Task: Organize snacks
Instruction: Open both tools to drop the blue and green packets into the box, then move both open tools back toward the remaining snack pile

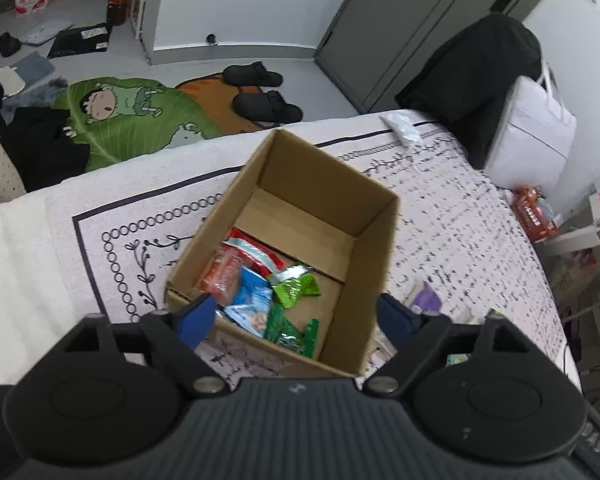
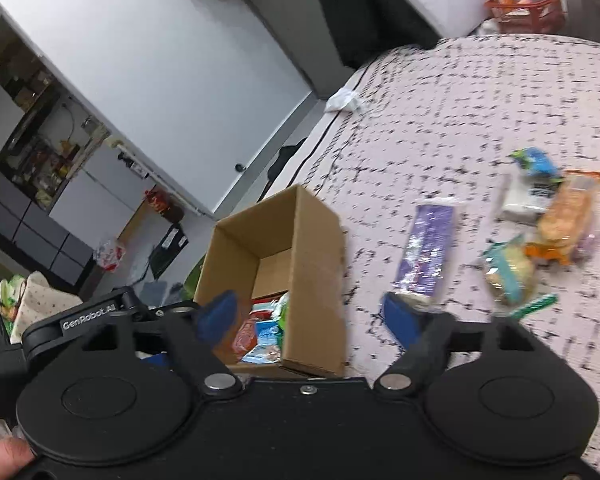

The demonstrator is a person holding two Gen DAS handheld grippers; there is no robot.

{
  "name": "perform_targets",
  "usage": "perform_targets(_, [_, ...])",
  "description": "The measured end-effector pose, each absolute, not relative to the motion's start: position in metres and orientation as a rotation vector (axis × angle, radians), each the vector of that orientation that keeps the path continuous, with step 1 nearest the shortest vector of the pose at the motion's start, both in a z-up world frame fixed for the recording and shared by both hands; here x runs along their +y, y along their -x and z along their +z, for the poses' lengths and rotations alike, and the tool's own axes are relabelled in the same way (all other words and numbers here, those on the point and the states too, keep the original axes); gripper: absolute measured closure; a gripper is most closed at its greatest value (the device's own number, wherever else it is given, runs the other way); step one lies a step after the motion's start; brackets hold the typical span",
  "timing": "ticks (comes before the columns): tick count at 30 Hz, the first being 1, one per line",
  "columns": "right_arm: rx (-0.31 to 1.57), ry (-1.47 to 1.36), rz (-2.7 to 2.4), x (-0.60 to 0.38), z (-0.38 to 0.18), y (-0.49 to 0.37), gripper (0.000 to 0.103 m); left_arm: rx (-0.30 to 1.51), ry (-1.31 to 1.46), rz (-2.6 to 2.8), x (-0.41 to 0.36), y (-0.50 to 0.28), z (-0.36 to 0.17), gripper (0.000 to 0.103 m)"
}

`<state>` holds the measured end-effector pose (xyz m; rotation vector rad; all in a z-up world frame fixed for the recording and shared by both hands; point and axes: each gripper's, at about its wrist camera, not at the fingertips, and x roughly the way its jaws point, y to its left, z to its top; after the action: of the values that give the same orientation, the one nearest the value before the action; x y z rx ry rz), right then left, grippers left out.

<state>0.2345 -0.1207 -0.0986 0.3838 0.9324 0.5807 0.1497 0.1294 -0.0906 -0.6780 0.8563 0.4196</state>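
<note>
An open cardboard box (image 1: 374,236) stands on the patterned bed cover and holds several snack packets: a red one (image 1: 224,272), a blue one (image 1: 252,300) and green ones (image 1: 294,286). My left gripper (image 1: 296,318) is open and empty above the box's near edge. The box also shows in the right wrist view (image 2: 312,276). My right gripper (image 2: 308,320) is open and empty over the box's near right corner. To its right on the cover lie a purple packet (image 2: 426,252), an orange cracker packet (image 2: 566,218), a white and blue packet (image 2: 530,184) and a yellow-green packet (image 2: 510,272).
The patterned bed cover (image 1: 440,208) has a white wrapper (image 1: 400,126) near its far edge. Black slippers (image 1: 260,92) and a green cartoon rug (image 1: 140,116) lie on the floor beyond. A chair with black clothes (image 1: 472,72) and a white bag (image 1: 532,136) stands at the right.
</note>
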Motion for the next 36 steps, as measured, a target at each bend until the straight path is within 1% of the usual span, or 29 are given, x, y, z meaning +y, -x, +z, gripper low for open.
perform_targets(4, [0.958,-0.390,0.540,-0.140,-0.097,-0.236,0.008,0.826,0.684,0.397,0.119,-0.147,-0.080,0.004])
perform_targets(5, [0.958,-0.385,0.528,-0.145,-0.096,-0.235,0.008,0.819,0.677,0.394,0.116,-0.147,-0.077,0.001])
perform_targets(6, [0.956,-0.379,0.514,-0.149,-0.094,-0.235,0.008,0.814,0.665,0.393,0.112,-0.147,-0.074,0.000])
perform_targets(16, [0.954,-0.464,0.394,-0.208,-0.081,-0.240,0.003,0.791,0.618,0.317,0.076,-0.150,-0.055,0.000])
perform_targets(23, [0.958,-0.547,0.386,-0.235,-0.081,-0.243,0.003,0.819,0.558,0.293,0.048,-0.156,-0.043,0.000])
perform_targets(26, [0.939,-0.552,0.391,-0.243,-0.077,-0.241,0.003,0.819,0.539,0.289,0.036,-0.159,-0.040,0.000])
perform_targets(28, [0.929,-0.551,0.392,-0.248,-0.075,-0.239,0.000,0.817,0.531,0.283,0.029,-0.160,-0.039,0.000])
perform_targets(36, [0.895,-0.590,0.309,-0.275,-0.075,-0.244,0.000,0.818,0.524,0.251,0.004,-0.170,-0.042,0.000])
